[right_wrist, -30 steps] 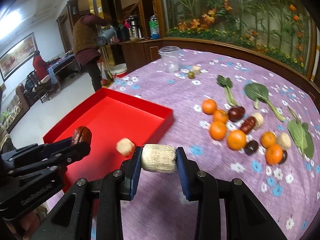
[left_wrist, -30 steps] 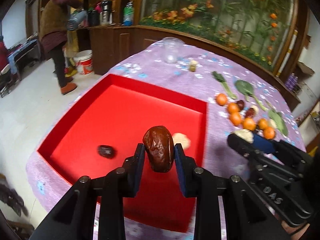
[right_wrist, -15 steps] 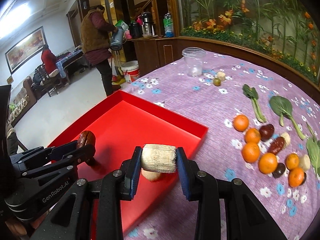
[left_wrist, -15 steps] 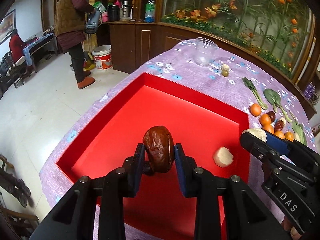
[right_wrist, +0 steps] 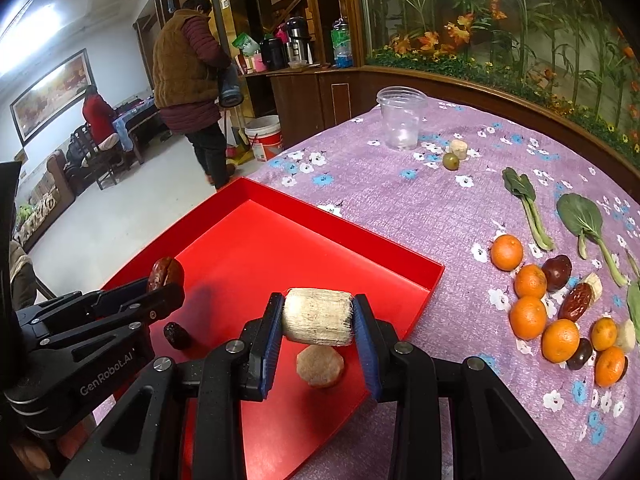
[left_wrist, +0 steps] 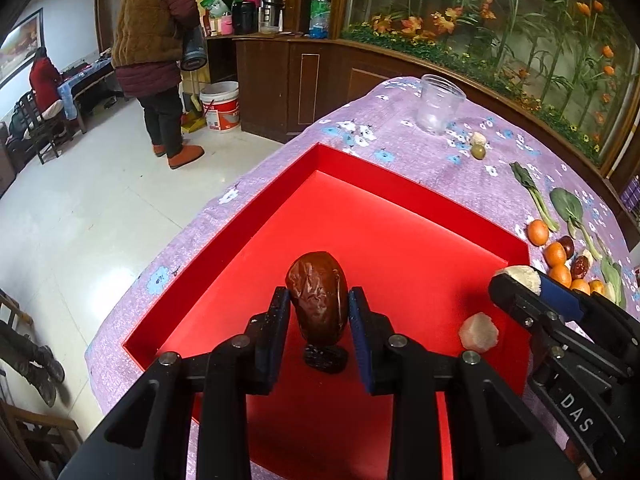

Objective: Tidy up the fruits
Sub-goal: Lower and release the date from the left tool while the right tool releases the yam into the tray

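Purple floral tablecloth (left_wrist: 400, 128), red tray (left_wrist: 400, 208) on it near the edge.

L wrist view: left gripper (left_wrist: 319, 330) clamped on a red date (left_wrist: 318, 298), long axis upright, tip above the pads. Hangs over tray floor — a dark dried fruit (left_wrist: 325, 358) lies directly below, a pale peeled chunk (left_wrist: 478, 332) to the right.

R wrist view: right gripper (right_wrist: 318, 334) clamped on a pale fibrous cylinder (right_wrist: 317, 316), long axis crosswise, pad to pad. Over tray's near right corner; peeled chunk straight beneath. Both loads need only go down — judged drop zone. Oranges (right_wrist: 528, 316) etc. wait on cloth, well right.
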`<state>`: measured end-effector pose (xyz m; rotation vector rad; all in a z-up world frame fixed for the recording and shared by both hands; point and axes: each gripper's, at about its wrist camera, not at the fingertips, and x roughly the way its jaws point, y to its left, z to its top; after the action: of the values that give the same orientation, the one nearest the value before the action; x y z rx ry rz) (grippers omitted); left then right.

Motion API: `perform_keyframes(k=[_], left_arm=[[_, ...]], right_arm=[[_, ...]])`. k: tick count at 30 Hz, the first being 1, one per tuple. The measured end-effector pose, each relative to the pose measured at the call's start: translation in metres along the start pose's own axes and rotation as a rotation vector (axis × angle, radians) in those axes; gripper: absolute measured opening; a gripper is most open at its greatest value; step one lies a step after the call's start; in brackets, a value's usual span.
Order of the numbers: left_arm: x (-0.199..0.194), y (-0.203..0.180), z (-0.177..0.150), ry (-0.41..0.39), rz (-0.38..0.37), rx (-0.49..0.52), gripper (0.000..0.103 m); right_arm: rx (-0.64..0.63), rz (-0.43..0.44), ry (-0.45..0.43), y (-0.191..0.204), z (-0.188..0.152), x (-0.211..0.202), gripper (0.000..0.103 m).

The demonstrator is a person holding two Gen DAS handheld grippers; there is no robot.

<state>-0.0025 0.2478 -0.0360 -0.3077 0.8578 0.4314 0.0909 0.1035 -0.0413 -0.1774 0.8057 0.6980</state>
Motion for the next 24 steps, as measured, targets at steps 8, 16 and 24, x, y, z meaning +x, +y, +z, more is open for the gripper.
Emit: perform_keyframes(k=[8,16,24], left_arm=[[-0.008,0.008,-0.002,-0.053,-0.086,0.005,0.029],[-0.02,0.009,-0.003,-0.118,-0.162,0.045,0.029],[0.001,-0.001,0.002,-0.05,-0.066,0.06,0.029]], right_arm=[[0.002,-0.007,0.002,0.002,0.0,0.004,0.037],[0.013,-0.003,0.007,0.001,-0.004,0.012,0.037],[0.017,0.003,0.019,-0.002,-0.002,0.02,0.037]])
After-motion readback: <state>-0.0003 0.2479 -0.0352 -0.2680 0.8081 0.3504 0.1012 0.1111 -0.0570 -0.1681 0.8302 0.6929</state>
